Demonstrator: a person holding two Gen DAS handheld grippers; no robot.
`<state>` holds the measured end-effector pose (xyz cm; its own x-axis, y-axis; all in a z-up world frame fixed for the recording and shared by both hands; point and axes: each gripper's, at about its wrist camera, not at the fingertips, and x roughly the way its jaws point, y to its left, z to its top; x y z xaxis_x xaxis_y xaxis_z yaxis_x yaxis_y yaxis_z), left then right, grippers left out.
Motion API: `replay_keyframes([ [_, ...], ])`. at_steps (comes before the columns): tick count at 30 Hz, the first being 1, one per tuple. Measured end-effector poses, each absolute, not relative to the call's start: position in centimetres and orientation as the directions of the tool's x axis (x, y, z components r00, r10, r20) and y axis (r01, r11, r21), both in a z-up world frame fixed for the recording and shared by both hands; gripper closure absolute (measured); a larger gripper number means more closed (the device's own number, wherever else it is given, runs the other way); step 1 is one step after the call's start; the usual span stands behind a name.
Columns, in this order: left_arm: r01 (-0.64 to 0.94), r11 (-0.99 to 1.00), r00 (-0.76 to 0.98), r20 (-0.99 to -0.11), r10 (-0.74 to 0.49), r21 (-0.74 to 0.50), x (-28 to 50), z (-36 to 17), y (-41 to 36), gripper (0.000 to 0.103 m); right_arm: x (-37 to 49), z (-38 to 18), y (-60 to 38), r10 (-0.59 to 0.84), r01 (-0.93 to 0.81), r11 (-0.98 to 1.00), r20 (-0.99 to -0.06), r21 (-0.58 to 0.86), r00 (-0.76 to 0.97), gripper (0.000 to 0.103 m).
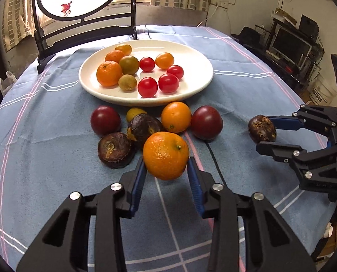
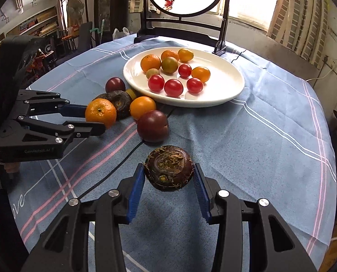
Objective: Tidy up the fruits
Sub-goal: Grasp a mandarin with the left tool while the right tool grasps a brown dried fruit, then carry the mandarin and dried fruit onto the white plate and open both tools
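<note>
Left claw (image 1: 166, 172) pinches an orange mandarin (image 1: 165, 155) between my blue pads, centre frame, just below the loose fruit pile. Right claw (image 2: 169, 179) pinches a dark water chestnut (image 2: 169, 170), lower centre, well apart from the white plate (image 2: 225, 93) above.

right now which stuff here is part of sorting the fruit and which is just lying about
Job: mandarin in left gripper; water chestnut in right gripper; white plate; loose fruit.
Lying about: round screen stand; tablecloth.
</note>
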<state>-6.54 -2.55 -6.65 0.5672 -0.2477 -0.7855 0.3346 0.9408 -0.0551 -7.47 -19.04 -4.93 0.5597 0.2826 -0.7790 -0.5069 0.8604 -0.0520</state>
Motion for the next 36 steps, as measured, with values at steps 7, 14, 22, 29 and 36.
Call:
replay_keyframes([
  [7,0.311,0.949,0.645,-0.743,-0.18,0.04,-6.8,-4.7,-0.9,0.067,-7.4,-4.2,-18.0,0.295,-0.517,0.854,-0.769,-0.053,0.566,0.06],
  [14,0.281,0.952,0.742,-0.657,-0.138,0.118,-4.6,-1.0,-0.7,0.066,-6.3,-0.2,-17.2,0.332,-0.511,0.858,-0.698,-0.057,0.635,0.06],
  [22,0.26,0.954,0.786,-0.606,-0.119,0.15,-1.1,1.4,-1.7,0.066,-3.7,2.6,-16.6,0.356,-0.488,0.872,-0.638,-0.035,0.683,0.06],
  [29,0.264,0.953,0.786,-0.606,-0.123,0.15,1.2,1.2,-2.1,0.066,-1.7,2.5,-16.3,0.362,-0.479,0.878,-0.635,-0.015,0.682,0.06],
  [36,0.264,0.952,0.773,-0.625,-0.111,0.156,3.3,0.2,-2.0,0.066,0.5,1.9,-16.5,0.359,-0.458,0.889,-0.641,0.013,0.678,0.06],
])
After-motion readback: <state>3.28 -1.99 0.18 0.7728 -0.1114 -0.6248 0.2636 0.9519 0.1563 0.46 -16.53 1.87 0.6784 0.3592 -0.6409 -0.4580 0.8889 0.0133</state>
